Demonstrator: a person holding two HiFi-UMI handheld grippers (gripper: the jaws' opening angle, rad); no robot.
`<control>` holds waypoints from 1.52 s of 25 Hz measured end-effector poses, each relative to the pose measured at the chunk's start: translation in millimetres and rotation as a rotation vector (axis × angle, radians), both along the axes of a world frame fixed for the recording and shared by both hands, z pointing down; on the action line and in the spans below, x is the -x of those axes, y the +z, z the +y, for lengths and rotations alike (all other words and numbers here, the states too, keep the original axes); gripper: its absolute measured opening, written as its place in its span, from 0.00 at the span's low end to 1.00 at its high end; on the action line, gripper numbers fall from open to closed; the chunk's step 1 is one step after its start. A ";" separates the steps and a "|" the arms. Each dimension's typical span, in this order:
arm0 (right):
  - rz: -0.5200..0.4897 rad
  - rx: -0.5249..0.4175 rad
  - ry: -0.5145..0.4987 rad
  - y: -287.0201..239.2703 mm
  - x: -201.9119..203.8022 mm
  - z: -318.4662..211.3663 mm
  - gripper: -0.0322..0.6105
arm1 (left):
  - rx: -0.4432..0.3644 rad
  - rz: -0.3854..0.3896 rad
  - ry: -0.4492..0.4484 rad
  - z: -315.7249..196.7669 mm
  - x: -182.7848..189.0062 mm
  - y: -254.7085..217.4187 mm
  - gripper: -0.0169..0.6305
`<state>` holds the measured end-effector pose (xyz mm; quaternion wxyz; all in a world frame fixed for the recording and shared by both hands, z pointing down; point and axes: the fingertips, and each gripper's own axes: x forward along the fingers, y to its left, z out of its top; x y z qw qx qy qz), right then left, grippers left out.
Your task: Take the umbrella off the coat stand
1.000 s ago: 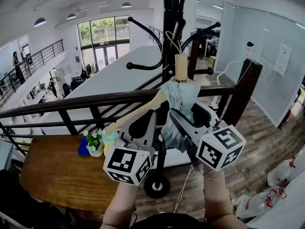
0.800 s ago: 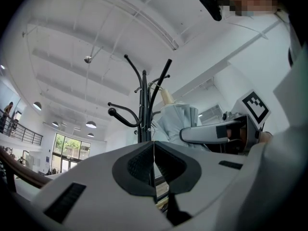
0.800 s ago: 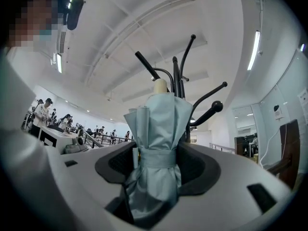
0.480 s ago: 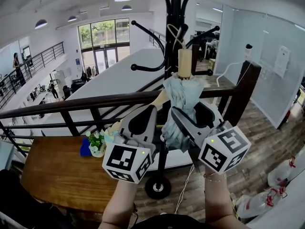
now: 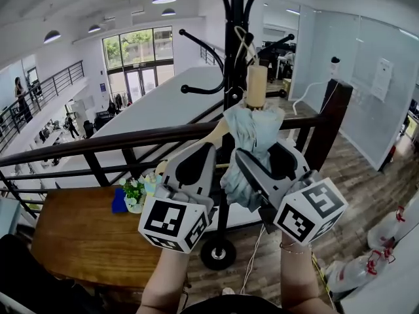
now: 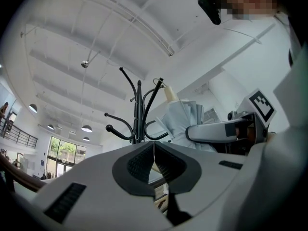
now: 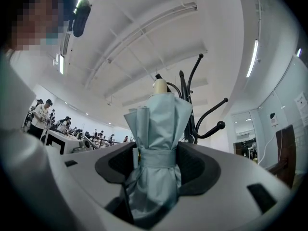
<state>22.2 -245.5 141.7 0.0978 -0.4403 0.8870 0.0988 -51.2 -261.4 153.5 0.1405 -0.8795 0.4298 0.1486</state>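
Observation:
A folded pale-blue umbrella [image 5: 252, 136] with a cream handle stands upright against the black coat stand [image 5: 234, 44]. Its cord loop [image 5: 243, 39] reaches up to one of the stand's hooks. My right gripper [image 5: 263, 162] is shut on the umbrella's lower half, over the wrap strap. In the right gripper view the umbrella [image 7: 156, 143] fills the gap between the jaws of the right gripper [image 7: 155, 165], with the stand [image 7: 188, 107] just behind. My left gripper [image 5: 195, 170] hangs just left of the umbrella, shut on nothing. The left gripper [image 6: 154, 160] has its pads pressed together in its own view.
A dark wooden railing [image 5: 131, 138] runs across behind the grippers. Below lie a wooden table [image 5: 78, 241] with a small flower pot [image 5: 133, 195], the stand's round base [image 5: 218, 254], and white bags [image 5: 366, 273] on the plank floor at the right. A glass wall [image 5: 366, 77] stands at the right.
The umbrella and both grippers have shifted slightly up and to the right. The right gripper stays shut on the umbrella, the left stays shut beside it.

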 end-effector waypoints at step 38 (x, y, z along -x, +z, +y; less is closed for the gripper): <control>-0.023 0.163 0.053 102.5 -28.3 -4.7 0.45 | 0.187 -0.093 0.063 -2.5 -18.5 95.2 0.05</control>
